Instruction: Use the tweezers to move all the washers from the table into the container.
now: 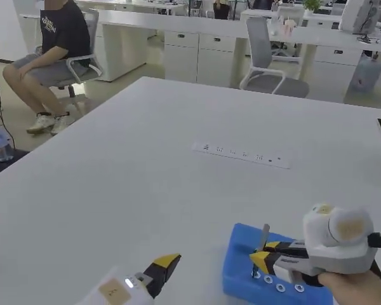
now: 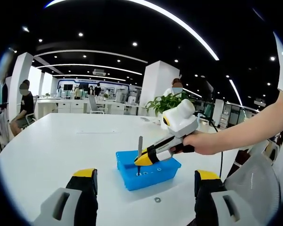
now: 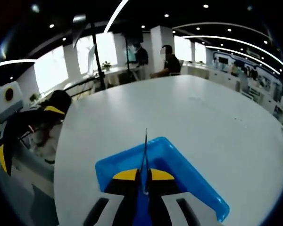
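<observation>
A blue container (image 1: 238, 270) sits on the white table near its front edge, with several small washers (image 1: 280, 287) lying inside. My right gripper (image 1: 261, 257), held by a hand, hovers over the container and is shut on grey tweezers (image 1: 264, 234), whose tips point down into it. In the right gripper view the tweezers (image 3: 145, 146) stick out from between the closed jaws of my right gripper (image 3: 144, 178) above the blue container (image 3: 184, 169). My left gripper (image 2: 146, 175) stands open and holds nothing, a short way in front of the container (image 2: 167, 170). One washer (image 2: 157, 200) lies on the table just before it.
A power strip (image 1: 241, 154) is set flush in the table's middle. A person sits on a chair (image 1: 54, 44) at the far left, off the table. An office chair (image 1: 267, 63) and white desks stand behind.
</observation>
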